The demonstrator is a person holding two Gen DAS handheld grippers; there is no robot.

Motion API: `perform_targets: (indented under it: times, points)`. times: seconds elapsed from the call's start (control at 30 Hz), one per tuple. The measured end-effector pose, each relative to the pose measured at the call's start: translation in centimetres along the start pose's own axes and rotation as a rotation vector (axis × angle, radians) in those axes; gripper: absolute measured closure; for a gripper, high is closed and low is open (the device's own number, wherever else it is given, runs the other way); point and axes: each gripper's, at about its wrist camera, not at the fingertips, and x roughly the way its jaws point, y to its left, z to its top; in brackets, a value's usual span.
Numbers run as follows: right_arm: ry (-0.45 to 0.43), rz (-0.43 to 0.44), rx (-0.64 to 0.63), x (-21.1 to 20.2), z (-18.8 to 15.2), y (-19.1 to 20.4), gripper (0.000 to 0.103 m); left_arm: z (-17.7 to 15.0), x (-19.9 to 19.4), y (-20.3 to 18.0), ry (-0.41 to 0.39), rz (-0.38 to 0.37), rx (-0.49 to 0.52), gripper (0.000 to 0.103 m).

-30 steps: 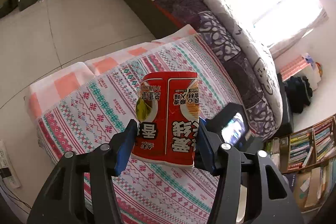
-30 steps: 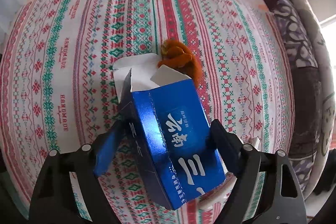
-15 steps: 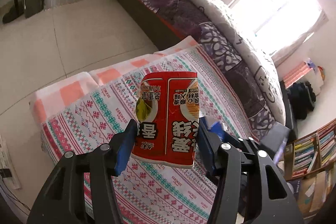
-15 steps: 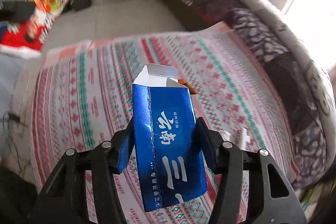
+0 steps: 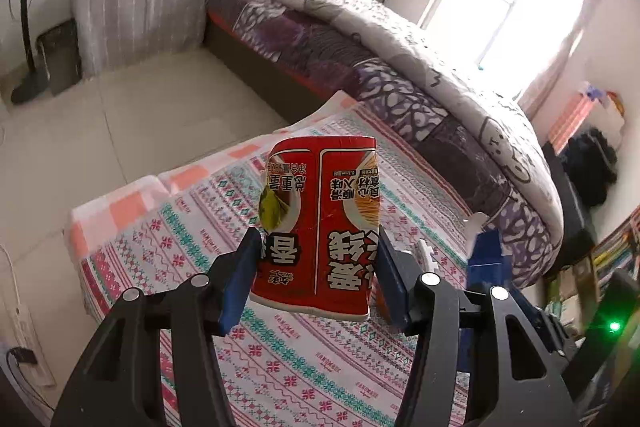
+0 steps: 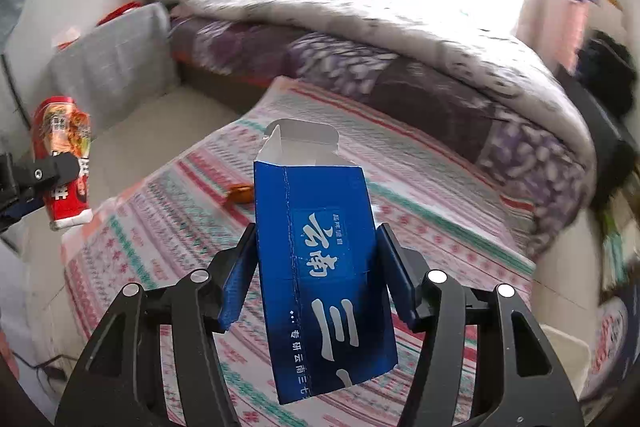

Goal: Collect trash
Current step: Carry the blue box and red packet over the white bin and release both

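Observation:
My left gripper (image 5: 316, 241) is shut on a red instant-noodle cup (image 5: 316, 223), held upside down above the patterned tablecloth (image 5: 280, 347). In the right wrist view the same cup (image 6: 64, 163) hangs at the far left. My right gripper (image 6: 316, 243) holds an empty blue carton (image 6: 320, 259) upright, top flaps open. Both pads press its sides while the jaws are opening slightly. The carton (image 5: 486, 255) also shows at the right in the left wrist view. An orange peel (image 6: 242, 194) lies on the cloth (image 6: 180, 227) behind the carton.
A bed with a purple and white quilt (image 5: 400, 67) runs along the far side of the table. A grey striped bundle (image 5: 140, 7) stands on the floor at the back left. A bookshelf (image 5: 612, 255) is at the right, and a power strip (image 5: 24, 347) lies lower left.
My right gripper closed on the blue carton, lifted it off the cloth and rolled it upright. My left gripper drifted with the red cup, its view swinging up toward the bed's head.

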Motion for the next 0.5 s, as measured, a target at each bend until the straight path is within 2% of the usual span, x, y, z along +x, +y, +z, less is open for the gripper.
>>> perform_targets:
  times: [0.13,0.5]
  points:
    - [-0.026,-0.069,0.039,-1.4,-1.6,-1.6,0.047,-1.4,-0.4,-2.4,-0.032,0.009,0.052,0.048]
    - [-0.035,-0.130,0.221,-3.1,-5.0,-7.8,0.046,-5.5,0.4,-8.5,-0.026,-0.021,0.197,0.048]
